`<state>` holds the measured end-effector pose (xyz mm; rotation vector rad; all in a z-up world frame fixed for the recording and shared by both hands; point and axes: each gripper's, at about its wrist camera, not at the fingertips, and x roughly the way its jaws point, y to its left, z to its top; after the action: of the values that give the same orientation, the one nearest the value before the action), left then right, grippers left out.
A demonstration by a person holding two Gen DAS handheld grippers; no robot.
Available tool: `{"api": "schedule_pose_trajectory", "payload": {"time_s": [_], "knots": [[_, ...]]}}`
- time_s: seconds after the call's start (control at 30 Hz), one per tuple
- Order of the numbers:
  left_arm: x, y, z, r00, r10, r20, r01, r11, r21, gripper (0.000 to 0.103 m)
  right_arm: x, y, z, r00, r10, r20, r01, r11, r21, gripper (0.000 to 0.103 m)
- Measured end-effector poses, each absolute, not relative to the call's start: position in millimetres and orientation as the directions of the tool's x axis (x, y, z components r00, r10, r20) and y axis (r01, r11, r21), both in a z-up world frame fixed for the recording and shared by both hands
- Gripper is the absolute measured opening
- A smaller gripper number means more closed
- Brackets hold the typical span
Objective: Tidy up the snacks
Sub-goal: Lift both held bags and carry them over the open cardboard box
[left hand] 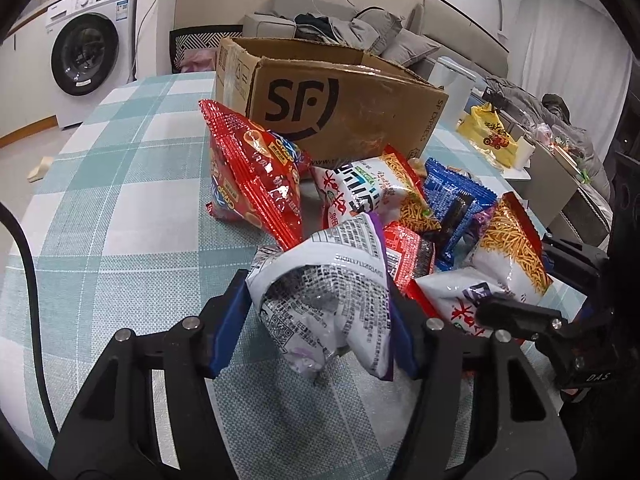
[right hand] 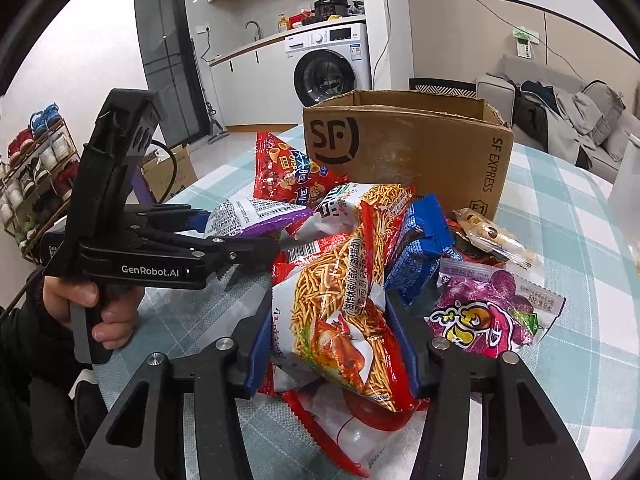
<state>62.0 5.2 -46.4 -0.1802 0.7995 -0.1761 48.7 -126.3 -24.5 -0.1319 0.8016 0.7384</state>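
Note:
A pile of snack bags lies on the checked table in front of an open SF cardboard box (left hand: 340,104) (right hand: 408,148). My left gripper (left hand: 320,312) (right hand: 232,230) is shut on a white and purple bag (left hand: 320,292) (right hand: 256,216), its blue pads squeezing both sides. My right gripper (right hand: 332,340) (left hand: 516,276) is shut on a white and red noodle-snack bag (right hand: 336,320) (left hand: 512,240). A red crisp bag (left hand: 256,176) (right hand: 288,168) stands by the box. A blue pack (left hand: 456,200) (right hand: 424,248) and a purple grape pack (right hand: 480,316) lie in the pile.
A teal checked cloth (left hand: 120,200) covers the round table. A yellow bag (left hand: 492,136) and a white container (left hand: 452,84) stand right of the box. A hand (right hand: 108,316) holds the left gripper. Beyond are a washing machine (left hand: 88,52), a sofa (left hand: 352,28) and a shoe rack (right hand: 36,168).

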Motion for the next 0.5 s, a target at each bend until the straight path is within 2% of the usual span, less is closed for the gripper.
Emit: {"api": "schedule_pose_trajectory", "payload": {"time_s": [0.5], "knots": [[44,-4,-36,0.714,-0.221,-0.664,0.118,0.973,-0.197,0.058,48,-133,-22,0.476,0.566,-0.673,-0.631,0.753,0.188,0.053]]}}
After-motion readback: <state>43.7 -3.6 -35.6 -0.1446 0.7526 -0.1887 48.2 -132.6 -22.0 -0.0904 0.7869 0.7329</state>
